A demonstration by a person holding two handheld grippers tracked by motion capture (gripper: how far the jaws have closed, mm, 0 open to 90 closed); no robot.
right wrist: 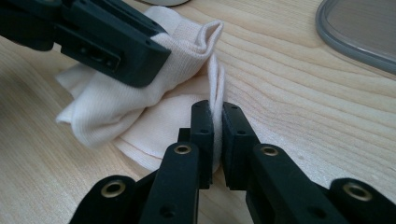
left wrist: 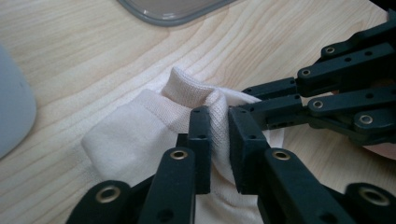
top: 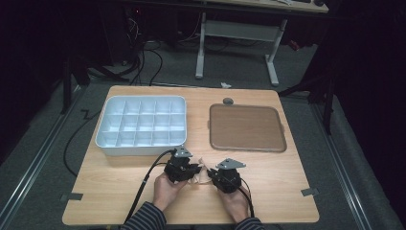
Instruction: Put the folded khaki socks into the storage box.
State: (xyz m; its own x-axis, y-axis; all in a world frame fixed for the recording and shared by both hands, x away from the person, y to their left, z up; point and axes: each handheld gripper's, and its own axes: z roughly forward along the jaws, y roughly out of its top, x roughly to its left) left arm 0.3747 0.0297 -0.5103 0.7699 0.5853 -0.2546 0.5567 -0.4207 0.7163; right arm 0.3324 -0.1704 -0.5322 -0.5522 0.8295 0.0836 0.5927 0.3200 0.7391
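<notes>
High view puts both grippers near the desk's front edge; left gripper [left wrist: 218,140] pinches the cream cloth [left wrist: 135,135] there; right gripper [right wrist: 217,135] clamps a thin fold, plain up close.

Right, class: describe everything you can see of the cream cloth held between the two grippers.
The cream cloth is a soft, finely ribbed knit, perhaps a sock, crumpled in folds on the wooden table near the person's edge, in front of the white divided tray. The left gripper is shut on a raised fold; the right gripper pinches a thin upright edge. Its underside rests on the table.
</notes>
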